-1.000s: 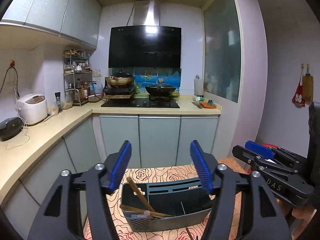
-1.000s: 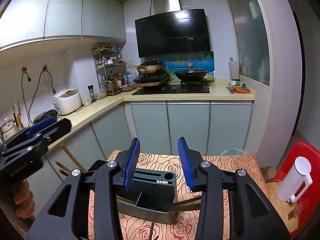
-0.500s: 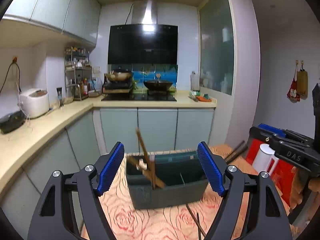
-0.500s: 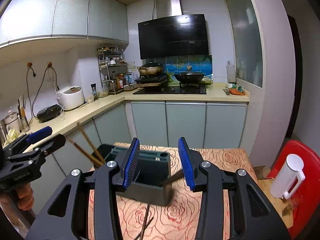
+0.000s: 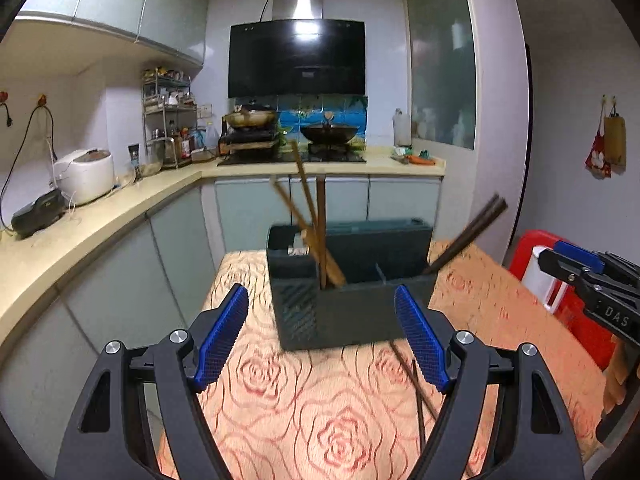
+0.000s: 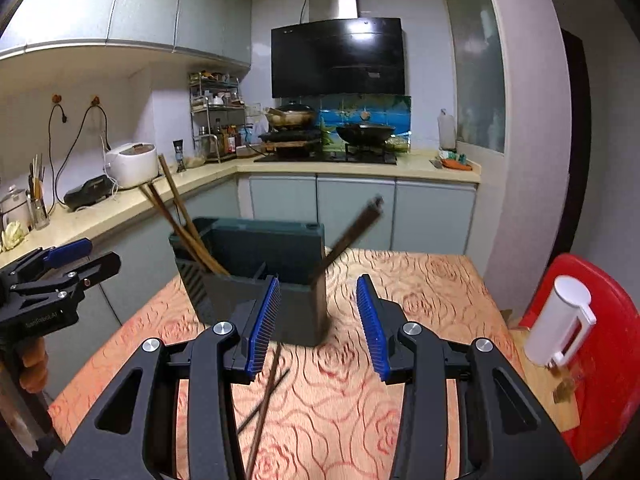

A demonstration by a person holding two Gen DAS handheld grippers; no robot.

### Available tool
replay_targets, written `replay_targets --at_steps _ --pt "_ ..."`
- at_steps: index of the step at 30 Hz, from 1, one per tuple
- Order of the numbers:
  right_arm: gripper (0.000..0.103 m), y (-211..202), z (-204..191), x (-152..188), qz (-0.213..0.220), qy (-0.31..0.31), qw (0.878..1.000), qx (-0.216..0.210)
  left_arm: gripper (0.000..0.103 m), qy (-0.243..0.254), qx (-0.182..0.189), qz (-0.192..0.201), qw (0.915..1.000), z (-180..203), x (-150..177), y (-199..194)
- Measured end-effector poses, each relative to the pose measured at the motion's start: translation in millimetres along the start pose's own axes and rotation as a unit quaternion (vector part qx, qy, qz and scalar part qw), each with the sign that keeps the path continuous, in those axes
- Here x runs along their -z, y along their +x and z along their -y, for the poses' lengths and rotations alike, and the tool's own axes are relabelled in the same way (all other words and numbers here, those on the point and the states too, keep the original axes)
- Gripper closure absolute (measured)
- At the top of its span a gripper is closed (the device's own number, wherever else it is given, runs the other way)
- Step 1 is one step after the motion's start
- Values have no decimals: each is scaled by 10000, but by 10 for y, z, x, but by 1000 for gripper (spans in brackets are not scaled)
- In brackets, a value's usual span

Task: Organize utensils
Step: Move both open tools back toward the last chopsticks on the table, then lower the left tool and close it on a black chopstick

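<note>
Both claws open, empty: left claw [image 5: 321,338], right claw [image 6: 318,322]. Loose chopsticks [image 6: 262,402] lie at 6 o'clock of the holder [image 6: 256,280] (on the tabletop); approach low, pinch mid-shaft.

The setting is a small domestic kitchen. An L-shaped counter [image 5: 120,216] runs over pale grey base cabinets [image 6: 352,208], with matching wall cabinets [image 6: 120,4] above. A black range hood [image 5: 297,58] hangs over a gas hob [image 6: 326,156] carrying a wok [image 6: 365,133] and a pan [image 6: 290,115]. A rice cooker [image 5: 85,175] and a spice rack [image 6: 216,116] stand on the counter. A table with a rose-patterned cloth [image 5: 320,400] occupies the foreground.
</note>
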State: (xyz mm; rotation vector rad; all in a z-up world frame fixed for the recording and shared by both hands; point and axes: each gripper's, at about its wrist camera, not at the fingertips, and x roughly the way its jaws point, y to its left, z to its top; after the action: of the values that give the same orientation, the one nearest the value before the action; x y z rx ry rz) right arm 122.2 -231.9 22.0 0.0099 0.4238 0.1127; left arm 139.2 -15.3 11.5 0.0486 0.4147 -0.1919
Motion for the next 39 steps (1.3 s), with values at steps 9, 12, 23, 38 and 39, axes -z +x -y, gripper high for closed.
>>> replay_targets --at_steps 9,12,23,38,39 --pt "60 -64 62 683 -489 139 9986 172 30 -15 -6 -684 9977 3 766 -10" --pt "60 -83 53 880 -662 206 9975 153 30 30 71 -901 9959 50 984 -32" --pt "60 -135 -13 1336 -1078 373 9935 66 30 511 627 -1244 9889 360 1551 -336" --pt "60 -152 -80 1521 -1272 359 9912 -27 49 593 1046 -1552 9805 607 1856 -238" --pt "60 -148 -100 1533 -1290 333 9911 -55 54 598 1032 -1565 9805 608 1869 -223"
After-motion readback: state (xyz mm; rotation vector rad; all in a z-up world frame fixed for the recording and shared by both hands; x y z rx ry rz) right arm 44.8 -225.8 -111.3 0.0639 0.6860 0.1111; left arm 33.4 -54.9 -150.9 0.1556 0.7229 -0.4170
